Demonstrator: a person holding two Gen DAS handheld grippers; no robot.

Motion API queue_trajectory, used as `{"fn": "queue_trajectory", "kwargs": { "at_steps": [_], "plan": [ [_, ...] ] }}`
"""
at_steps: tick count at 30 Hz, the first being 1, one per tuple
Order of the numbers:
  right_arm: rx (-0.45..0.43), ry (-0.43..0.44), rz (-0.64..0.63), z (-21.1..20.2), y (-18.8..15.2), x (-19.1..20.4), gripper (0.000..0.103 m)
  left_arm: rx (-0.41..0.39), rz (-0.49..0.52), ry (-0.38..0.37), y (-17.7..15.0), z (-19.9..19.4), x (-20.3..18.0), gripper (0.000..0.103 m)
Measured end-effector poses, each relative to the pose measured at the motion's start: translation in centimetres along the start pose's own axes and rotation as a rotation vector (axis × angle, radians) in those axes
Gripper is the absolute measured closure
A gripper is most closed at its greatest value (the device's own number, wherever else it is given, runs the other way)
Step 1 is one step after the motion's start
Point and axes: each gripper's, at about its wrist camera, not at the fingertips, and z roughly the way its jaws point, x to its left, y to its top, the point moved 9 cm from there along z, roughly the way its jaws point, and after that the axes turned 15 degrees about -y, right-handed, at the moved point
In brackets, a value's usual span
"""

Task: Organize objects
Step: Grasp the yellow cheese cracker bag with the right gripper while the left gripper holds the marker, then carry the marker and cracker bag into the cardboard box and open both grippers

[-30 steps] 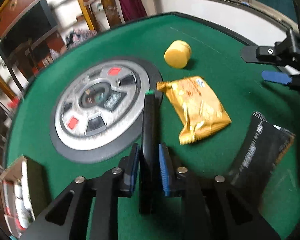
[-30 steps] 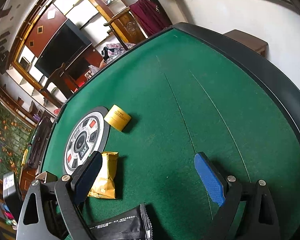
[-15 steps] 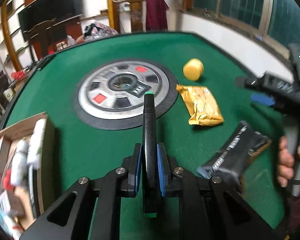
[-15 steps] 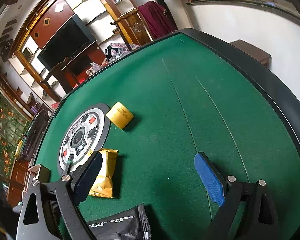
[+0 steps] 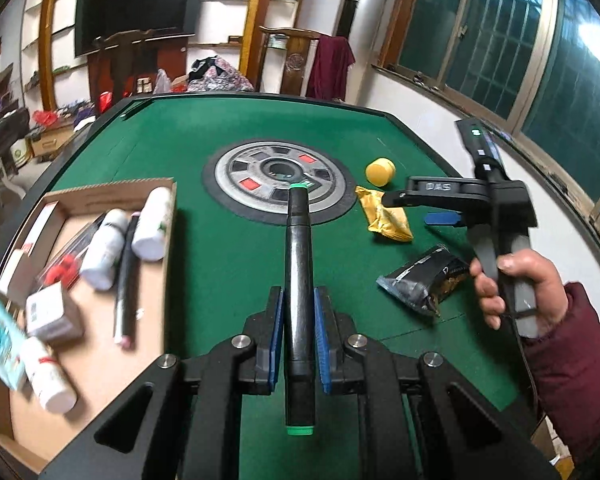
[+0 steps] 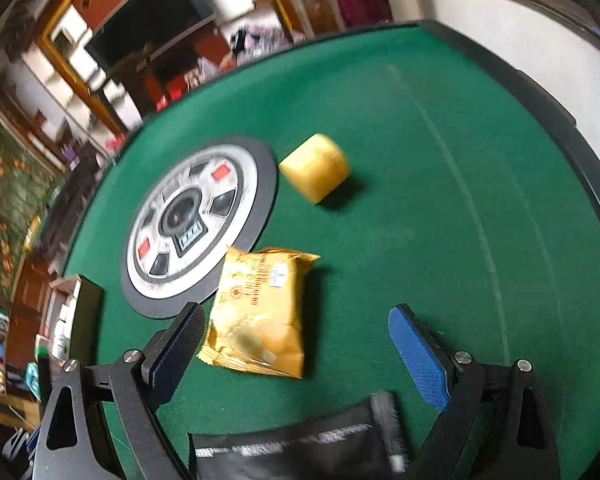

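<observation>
My left gripper is shut on a black marker with green ends, held above the green table. A cardboard box lies at the left with white bottles, a dark pen and small cartons in it. My right gripper is open above the table, its jaws on either side of a yellow snack packet; it also shows in the left wrist view. A black pouch lies just below the right gripper. A yellow round tub sits farther back.
A round grey and black control panel is set in the middle of the table. The table's black rim curves along the right. Shelves, a television and chairs stand beyond the table.
My left gripper has pulled back and turned left with the marker, bringing the cardboard box into view. My right gripper has moved down toward the yellow packet.
</observation>
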Motion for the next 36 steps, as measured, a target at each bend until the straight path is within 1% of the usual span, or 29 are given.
{"fn": "queue_trajectory", "kwargs": {
  "at_steps": [3,4,5,7,8,9,12,14,16,18,23,26,30,36],
  "plan": [
    [0.018,-0.081,-0.072,1.1,0.0,1.5,0.008,-0.011,-0.032,0.002,-0.7,-0.8,1.0,0.089],
    [0.019,-0.096,-0.087,1.3,0.0,1.8,0.008,-0.017,-0.045,0.004,-1.0,-1.4,1.5,0.089],
    [0.023,-0.117,-0.105,1.5,-0.2,2.0,0.011,-0.024,-0.052,0.009,-1.1,-1.8,1.9,0.089],
    [0.019,-0.162,-0.14,1.9,-0.6,2.4,0.025,-0.044,-0.072,0.015,-1.4,-3.0,2.8,0.089],
    [0.009,-0.171,-0.153,1.7,-0.6,2.5,0.048,-0.054,-0.08,0.018,-1.5,-3.5,3.2,0.089],
    [-0.001,-0.178,-0.166,1.4,-0.7,2.7,0.051,-0.062,-0.087,0.023,-1.6,-4.0,3.5,0.089],
    [0.007,-0.12,-0.15,0.6,-1.1,3.0,0.053,-0.094,-0.115,0.043,-2.0,-6.1,5.0,0.089],
    [-0.009,-0.102,-0.137,-0.2,-1.4,2.8,0.053,-0.113,-0.132,0.058,-2.3,-7.3,5.9,0.089],
    [-0.006,-0.051,-0.116,-1.0,-1.8,2.9,0.053,-0.124,-0.143,0.079,-2.5,-8.3,6.8,0.089],
    [-0.019,-0.019,-0.107,-2.2,-2.1,3.2,0.053,-0.135,-0.158,0.101,-2.7,-9.2,7.8,0.089],
    [-0.053,0.063,-0.128,-5.4,-2.7,5.4,0.053,-0.153,-0.192,0.149,-3.2,-10.9,10.0,0.089],
    [-0.071,0.12,-0.161,-7.2,-3.1,7.7,0.053,-0.154,-0.209,0.171,-3.5,-11.4,10.9,0.089],
    [-0.06,0.211,-0.213,-9.2,-4.4,11.6,0.052,-0.135,-0.225,0.176,-4.6,-11.5,11.5,0.089],
    [-0.008,0.321,-0.301,-10.2,-7.2,18.3,0.052,-0.103,-0.245,0.145,-6.6,-10.8,11.2,0.089]
  ]
}}
